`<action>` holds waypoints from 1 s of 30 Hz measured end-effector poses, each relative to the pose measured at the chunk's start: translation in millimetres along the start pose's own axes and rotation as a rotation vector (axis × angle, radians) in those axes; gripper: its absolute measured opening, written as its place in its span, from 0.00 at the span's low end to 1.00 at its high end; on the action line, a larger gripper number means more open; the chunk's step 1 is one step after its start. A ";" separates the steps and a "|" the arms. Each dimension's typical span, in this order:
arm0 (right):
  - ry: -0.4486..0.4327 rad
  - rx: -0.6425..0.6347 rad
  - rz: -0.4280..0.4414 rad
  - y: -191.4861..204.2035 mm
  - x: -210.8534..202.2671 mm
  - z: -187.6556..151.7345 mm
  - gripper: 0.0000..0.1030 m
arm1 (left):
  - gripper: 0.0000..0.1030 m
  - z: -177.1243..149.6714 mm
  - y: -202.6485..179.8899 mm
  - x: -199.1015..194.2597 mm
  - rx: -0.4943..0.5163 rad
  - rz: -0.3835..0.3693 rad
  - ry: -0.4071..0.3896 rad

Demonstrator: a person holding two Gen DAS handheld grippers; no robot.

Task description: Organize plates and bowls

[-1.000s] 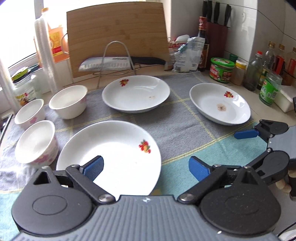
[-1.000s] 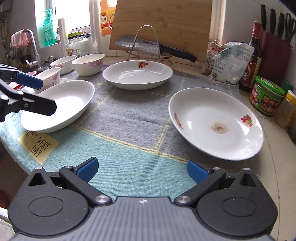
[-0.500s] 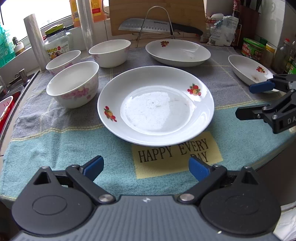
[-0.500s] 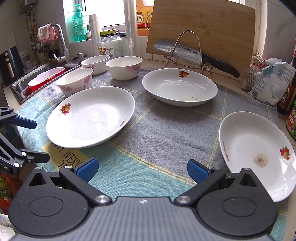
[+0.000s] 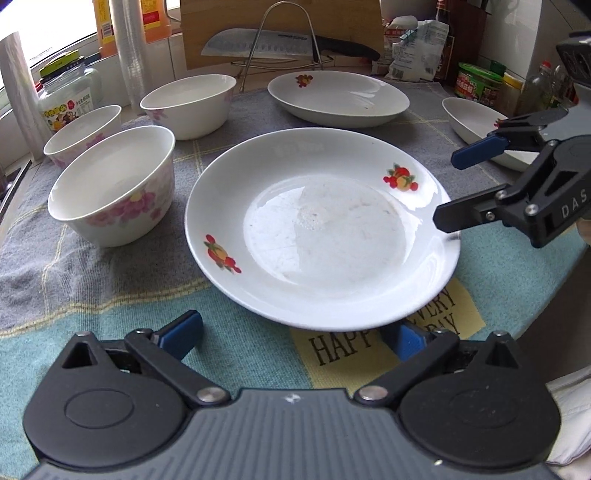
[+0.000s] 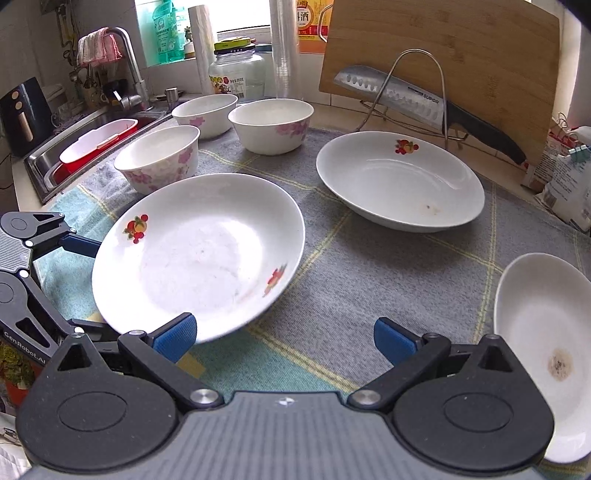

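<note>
Now closer to near plate, left gripper jaws just widened, empty, straddling its front rim; right gripper open, empty, beside right rim.

Daylight enters from the window at the rear, where the panes are overexposed to near white. Illumination is bright and diffuse; shadows under the dishes on the grey and teal checked cloth are soft. Broad glare patches lie on the glossy white fruit-printed plate in the left wrist view. Fisheye distortion bows the pale bamboo cutting board and darkens the corners. The plate's near fruit print in the right wrist view is slightly smeared.
</note>
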State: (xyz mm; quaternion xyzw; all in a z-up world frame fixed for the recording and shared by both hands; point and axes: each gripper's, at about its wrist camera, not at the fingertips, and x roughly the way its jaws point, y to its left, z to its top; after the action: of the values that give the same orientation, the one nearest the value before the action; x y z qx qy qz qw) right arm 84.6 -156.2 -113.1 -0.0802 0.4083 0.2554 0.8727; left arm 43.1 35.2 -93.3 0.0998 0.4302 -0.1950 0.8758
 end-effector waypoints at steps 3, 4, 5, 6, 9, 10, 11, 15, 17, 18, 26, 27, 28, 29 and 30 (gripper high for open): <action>0.024 0.001 0.022 6.6 13.9 10.8 1.00 | 0.99 1.6 3.1 1.9 0.047 -0.035 -0.013; 0.029 -0.001 0.027 8.9 17.8 13.8 1.00 | 0.99 2.4 4.5 2.4 0.061 -0.047 -0.015; 0.035 0.003 0.036 10.5 21.7 16.8 1.00 | 1.00 3.1 5.4 2.9 0.073 -0.057 -0.016; 0.044 0.011 0.049 11.3 26.1 19.3 1.00 | 1.00 3.8 6.0 3.7 0.089 -0.068 -0.018; 0.076 0.032 0.065 13.0 38.8 25.0 1.00 | 1.00 4.3 7.6 4.4 0.116 -0.089 -0.025; 0.088 0.033 0.062 14.2 42.4 26.2 1.00 | 1.00 4.5 8.1 4.3 0.121 -0.094 -0.026; 0.092 0.030 0.054 15.6 44.4 27.0 1.00 | 1.00 4.7 8.5 4.5 0.127 -0.099 -0.026; 0.114 0.010 0.038 18.5 49.4 32.0 1.00 | 1.00 5.4 10.5 5.0 0.150 -0.118 -0.029; 0.126 -0.010 0.037 19.3 51.1 33.9 1.00 | 1.00 5.7 11.2 5.5 0.158 -0.125 -0.034; 0.129 -0.026 0.035 20.2 52.0 34.0 1.00 | 1.00 6.1 11.8 5.9 0.161 -0.129 -0.036; 0.156 -0.091 0.030 23.2 54.9 35.8 1.00 | 1.00 6.9 13.7 4.5 0.179 -0.144 -0.042; 0.157 -0.099 0.036 22.6 54.9 36.0 1.00 | 1.00 7.1 13.5 4.3 0.178 -0.144 -0.042; 0.163 -0.106 0.041 22.3 55.2 36.7 1.00 | 1.00 6.9 13.5 4.1 0.178 -0.145 -0.044; 0.166 -0.110 0.046 21.9 55.5 37.2 1.00 | 1.00 6.5 13.5 3.7 0.177 -0.144 -0.045; 0.167 -0.115 0.049 21.6 55.9 37.6 1.00 | 1.00 6.2 13.3 3.3 0.176 -0.144 -0.046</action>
State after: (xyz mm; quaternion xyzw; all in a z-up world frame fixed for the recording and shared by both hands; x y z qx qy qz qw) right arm 128.8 -103.4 -129.2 -0.1410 0.4663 0.2921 0.8230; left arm 55.1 44.3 -92.0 0.1408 0.3973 -0.2965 0.8570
